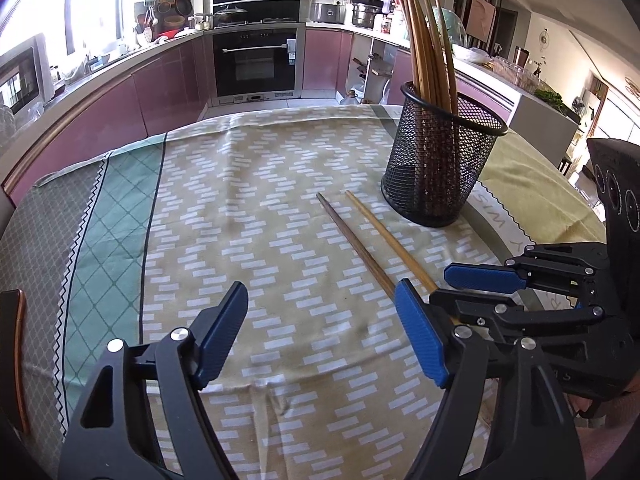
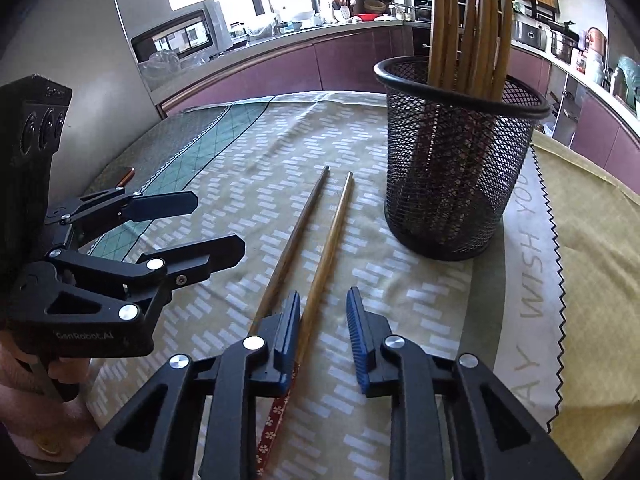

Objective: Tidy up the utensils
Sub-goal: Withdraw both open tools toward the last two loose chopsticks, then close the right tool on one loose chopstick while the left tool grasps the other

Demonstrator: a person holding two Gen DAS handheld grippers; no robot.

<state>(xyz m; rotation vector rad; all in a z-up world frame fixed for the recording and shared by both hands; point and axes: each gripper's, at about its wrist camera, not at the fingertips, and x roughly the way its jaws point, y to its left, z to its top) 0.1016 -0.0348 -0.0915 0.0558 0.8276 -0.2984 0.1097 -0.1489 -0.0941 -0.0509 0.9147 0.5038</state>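
Observation:
Two wooden chopsticks lie side by side on the patterned tablecloth: a darker one and a lighter one. A black mesh holder with several chopsticks upright in it stands just beyond them. My right gripper is open, low over the table, with the lighter chopstick's near end between its blue pads, not clamped. My left gripper is open and empty, left of the chopsticks.
The table sits in a kitchen with purple cabinets, an oven and a cluttered counter behind. A yellow cloth with a zigzag edge covers the table's right side. A small brown object lies at the left table edge.

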